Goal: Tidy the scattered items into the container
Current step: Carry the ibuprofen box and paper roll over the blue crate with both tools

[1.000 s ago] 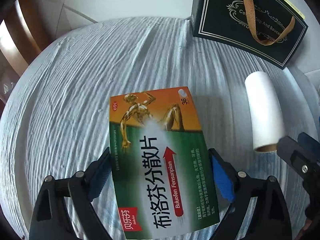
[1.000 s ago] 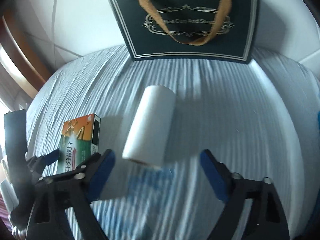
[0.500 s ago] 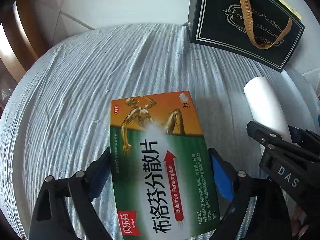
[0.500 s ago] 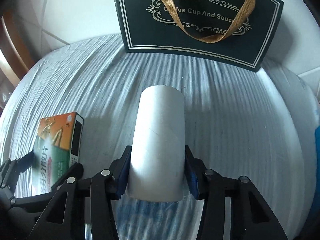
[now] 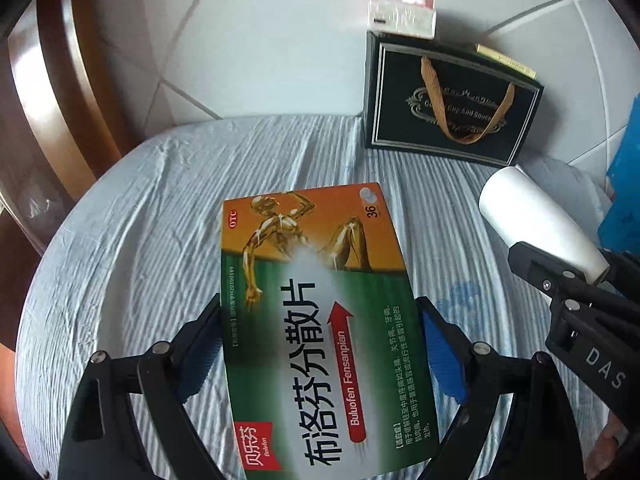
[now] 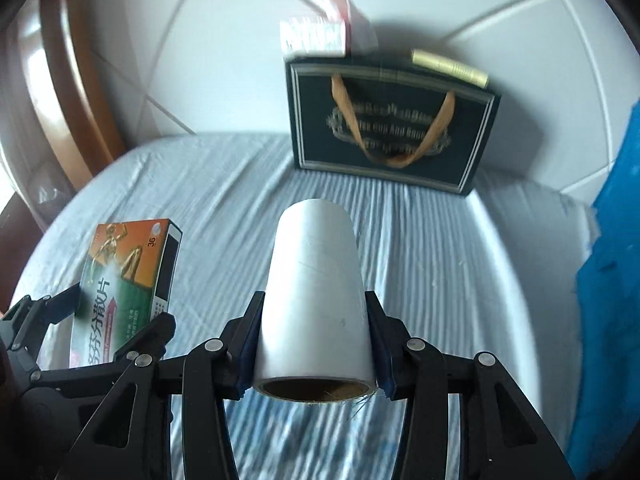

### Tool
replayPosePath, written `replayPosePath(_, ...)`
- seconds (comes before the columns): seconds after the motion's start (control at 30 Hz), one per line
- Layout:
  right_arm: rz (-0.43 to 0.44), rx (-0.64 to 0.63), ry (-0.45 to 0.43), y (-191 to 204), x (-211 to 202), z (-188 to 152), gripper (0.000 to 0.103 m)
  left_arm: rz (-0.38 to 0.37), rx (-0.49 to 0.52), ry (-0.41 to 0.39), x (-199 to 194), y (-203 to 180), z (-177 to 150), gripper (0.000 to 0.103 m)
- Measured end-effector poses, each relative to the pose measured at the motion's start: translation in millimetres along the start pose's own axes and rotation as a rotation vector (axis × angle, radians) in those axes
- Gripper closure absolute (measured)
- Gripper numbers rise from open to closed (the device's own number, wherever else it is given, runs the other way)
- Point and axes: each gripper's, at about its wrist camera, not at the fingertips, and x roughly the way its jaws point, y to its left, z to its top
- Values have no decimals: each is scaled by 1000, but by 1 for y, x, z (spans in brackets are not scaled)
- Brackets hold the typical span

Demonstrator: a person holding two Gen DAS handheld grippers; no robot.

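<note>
My left gripper [image 5: 320,320] is shut on a green and orange medicine box [image 5: 320,272], its blue pads pressing the box's long sides, and holds it above the cloth. The jaws of my right gripper [image 6: 314,320] are closing on a white roll [image 6: 316,280] with a cardboard core, and the pads press on its sides. The roll [image 5: 532,216] also shows at the right of the left wrist view, and the medicine box [image 6: 120,272] at the left of the right wrist view. A dark gift bag [image 6: 392,128] with a gold ribbon handle stands at the table's far edge.
A white and red box [image 5: 402,18] and a gold box [image 5: 506,60] stick out of the gift bag [image 5: 452,100]. Pale striped cloth [image 5: 140,220] covers the round table. Wooden furniture [image 5: 48,100] curves along the left. Something blue [image 6: 612,280] stands at the right.
The right gripper closed on the roll, which lay on the cloth. Both grippers then rose with their loads, and the bag's top and the boxes in it came into view.
</note>
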Motion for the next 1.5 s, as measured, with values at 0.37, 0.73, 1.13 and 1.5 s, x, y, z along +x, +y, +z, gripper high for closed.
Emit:
replayPosePath(0.37, -98, 26, -276, 17, -196, 0, 57, -108, 50, -222, -167, 1, 8, 13)
replayPosePath(0.73, -325, 177, -435, -51, -361, -60, 57, -352, 200, -372, -290, -94, -13, 13)
replayPosePath(1.13, -469, 295, -419, -246, -463, -156, 57, -511, 333, -413, -370, -311, -63, 12)
replayPosePath(1.5, -355, 319, -368, -337, -456, -198, 57, -432, 409, -104, -331, -424, -97, 12)
